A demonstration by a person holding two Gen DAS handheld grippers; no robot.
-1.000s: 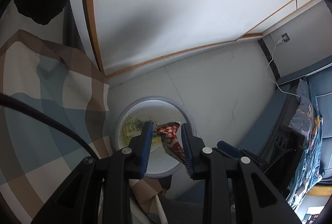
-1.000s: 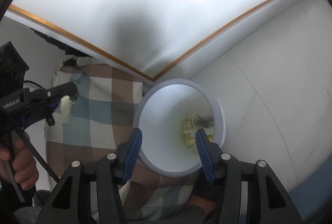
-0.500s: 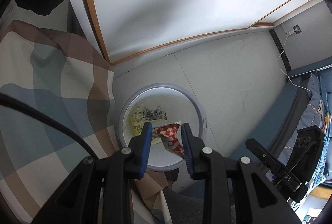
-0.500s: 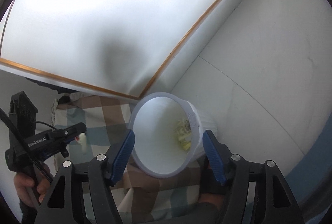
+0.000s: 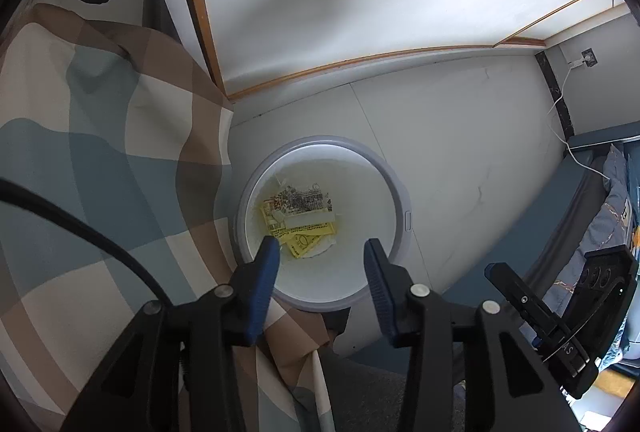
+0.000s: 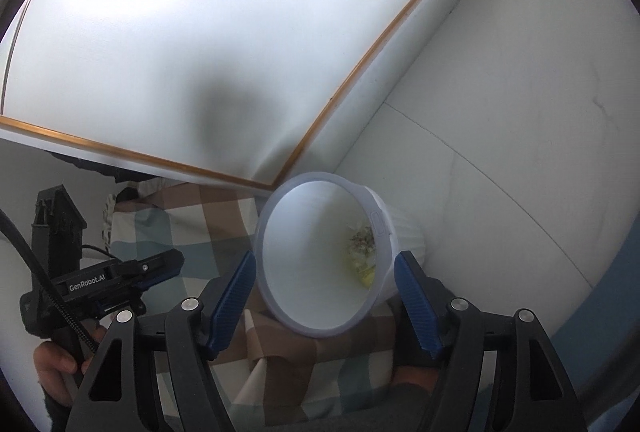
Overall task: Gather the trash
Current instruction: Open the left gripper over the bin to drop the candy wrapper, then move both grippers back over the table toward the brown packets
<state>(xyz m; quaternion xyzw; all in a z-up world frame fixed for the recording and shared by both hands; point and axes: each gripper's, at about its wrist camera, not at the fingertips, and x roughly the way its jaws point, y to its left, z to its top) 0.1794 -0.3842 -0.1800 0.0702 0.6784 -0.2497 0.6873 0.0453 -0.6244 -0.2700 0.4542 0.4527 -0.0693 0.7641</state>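
Observation:
A white round trash bin [image 5: 394, 192] stands on the pale floor below me. Yellow and printed wrappers [image 5: 298, 218] lie at its bottom. My left gripper [image 5: 318, 256] hangs above the bin's near rim, open and empty. The red-and-white checked wrapper is not visible. In the right wrist view the bin [image 6: 404, 236] is seen from the side, with wrappers [image 6: 362, 248] inside. My right gripper [image 6: 325, 274] is open and empty, its fingers on either side of the bin in the image, above it.
A checked cloth [image 5: 100, 160] hangs at the bin's left. A wall with a wood trim [image 5: 360, 64] runs behind. Blue furniture [image 5: 560, 216] lies at right. The left gripper also shows in the right wrist view [image 6: 120, 274].
My left gripper opened and the red-and-white checked wrapper left its fingers; it is no longer seen. The right gripper drew back and the bin looks smaller.

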